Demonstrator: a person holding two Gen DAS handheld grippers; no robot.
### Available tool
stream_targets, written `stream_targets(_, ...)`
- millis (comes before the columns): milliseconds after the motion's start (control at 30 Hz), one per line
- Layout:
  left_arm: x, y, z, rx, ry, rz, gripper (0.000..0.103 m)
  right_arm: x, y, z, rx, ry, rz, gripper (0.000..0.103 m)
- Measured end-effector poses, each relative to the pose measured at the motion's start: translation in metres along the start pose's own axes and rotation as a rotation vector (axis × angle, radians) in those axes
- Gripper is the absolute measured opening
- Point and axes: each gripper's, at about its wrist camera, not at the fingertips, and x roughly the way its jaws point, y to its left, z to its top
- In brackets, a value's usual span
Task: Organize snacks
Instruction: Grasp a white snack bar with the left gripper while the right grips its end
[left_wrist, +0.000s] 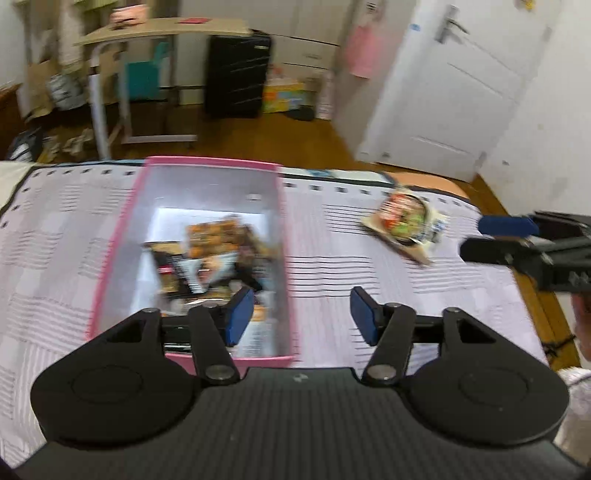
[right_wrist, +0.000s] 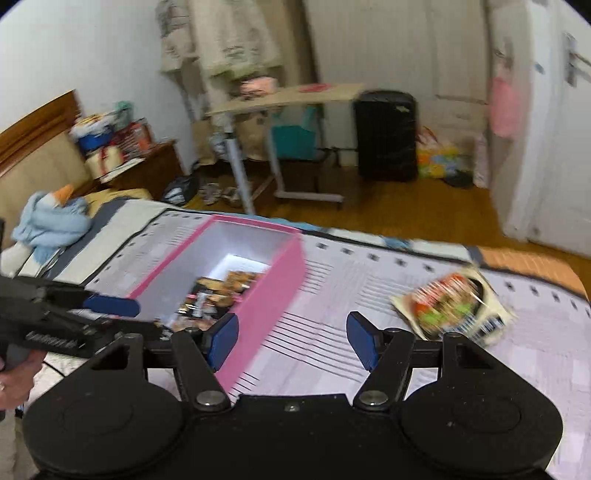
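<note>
Even indoor light, both views motion-blurred, fisheye bending at edges, dark corner vignette in right view.

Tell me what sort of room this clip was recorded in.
Most likely a lived-in bedroom. The pink box of snacks sits on a bed with a striped cover and a wooden headboard, and a black suitcase stands on the wood floor by a white door.

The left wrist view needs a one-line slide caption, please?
Open left gripper above pink box of snacks; one snack packet remains on the bedspread.
</note>
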Motion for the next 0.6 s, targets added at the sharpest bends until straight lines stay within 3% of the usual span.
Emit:
stream_targets(133,0.017,-0.035,0.000,0.045,0.022,-0.053,0.063,0.011,-0.046,-0.013,0.126,0.080,-0.040,0.072)
stream_targets(233,0.036,-0.059,-0.006,0.080,0.027,-0.064,0.065,0.027,-0.072,-0.032,0.142,0.106,-0.051,0.069)
stream_targets(367,0.067,-0.085,-0.015,0.089,-0.008,-0.017,0.065,0.048,-0.103,-0.061,0.210,0.134,-0.066,0.066)
stream_targets(600,0.127,-0.108,-0.023,0.062,0.086,-0.080,0.065,0.073,-0.131,-0.080,0.282,0.251,-0.091,0.065)
